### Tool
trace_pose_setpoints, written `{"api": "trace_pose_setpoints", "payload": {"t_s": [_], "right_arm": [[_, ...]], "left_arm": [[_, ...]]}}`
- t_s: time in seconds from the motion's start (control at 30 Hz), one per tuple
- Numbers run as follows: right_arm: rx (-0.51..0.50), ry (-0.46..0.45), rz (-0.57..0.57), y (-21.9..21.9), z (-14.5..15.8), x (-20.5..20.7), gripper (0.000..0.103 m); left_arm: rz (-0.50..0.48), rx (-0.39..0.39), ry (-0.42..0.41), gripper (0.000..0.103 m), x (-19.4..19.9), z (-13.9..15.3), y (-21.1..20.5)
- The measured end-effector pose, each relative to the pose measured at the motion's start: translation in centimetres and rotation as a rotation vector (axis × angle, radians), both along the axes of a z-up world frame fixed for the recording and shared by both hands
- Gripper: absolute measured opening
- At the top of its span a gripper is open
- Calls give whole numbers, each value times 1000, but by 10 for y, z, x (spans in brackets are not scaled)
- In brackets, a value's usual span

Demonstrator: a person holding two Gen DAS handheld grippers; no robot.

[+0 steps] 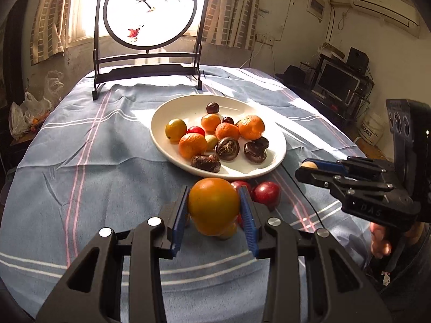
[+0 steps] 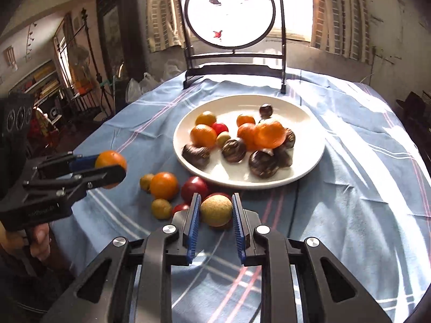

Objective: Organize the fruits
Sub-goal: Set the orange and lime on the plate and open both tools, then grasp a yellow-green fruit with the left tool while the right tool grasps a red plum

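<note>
Left wrist view: I'm clamping an orange tomato between the blue pads of the left gripper, holding it above the blue striped tablecloth, near the front rim of the white plate. The plate is lying straight ahead of the jaws and slightly right, so I'm judging the coming move as a short forward carry; the tomato is round, no long axis to worry about.

In the right wrist view I'm gripping a small tan-green round fruit in the right gripper, jaws closed on both its sides, also just short of the plate's near rim. The plate is sitting ahead of that gripper, slightly right.

Both grippers are looking about equally near the plate; I can't tell which is closer.

Loose fruit is still lying on the cloth between grippers and plate: an orange tomato on the cloth, a red tomato, two small yellowish fruits. The plate is already carrying mandarins and dark water chestnuts. Behind it a round painted screen is standing at the table's far edge.
</note>
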State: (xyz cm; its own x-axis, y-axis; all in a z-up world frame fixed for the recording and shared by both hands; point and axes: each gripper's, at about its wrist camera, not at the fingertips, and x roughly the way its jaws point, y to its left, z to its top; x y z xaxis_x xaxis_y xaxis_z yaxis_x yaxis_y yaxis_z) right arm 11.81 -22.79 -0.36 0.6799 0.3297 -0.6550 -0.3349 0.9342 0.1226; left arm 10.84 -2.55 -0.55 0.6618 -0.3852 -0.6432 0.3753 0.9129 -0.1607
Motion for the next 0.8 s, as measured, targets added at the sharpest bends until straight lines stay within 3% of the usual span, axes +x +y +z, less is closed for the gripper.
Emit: {"api": "trace_pose_setpoints", "payload": {"t_s": [0.13,0.3,0.37,0.47,0.6,0.8], "right_arm": [[45,17,-37,-10,12,52,23],[44,78,-20,8,2,97,25],[44,79,-29,13,0,99,37],[45,49,-22,12,5,88,39],[18,15,-24,3,7,56,42],[-68,26,31,7,-24,0,45]], "left_arm": [[-9,-2,14,36,47,2,-23],[12,5,98,36,104,-17,-37],[31,-10,113,44,112,-20,-34],[68,-24,63,69,104,-11,-24],[53,-10,12,70,75,1,-9],[15,124,10,70,23,-17,13]]}}
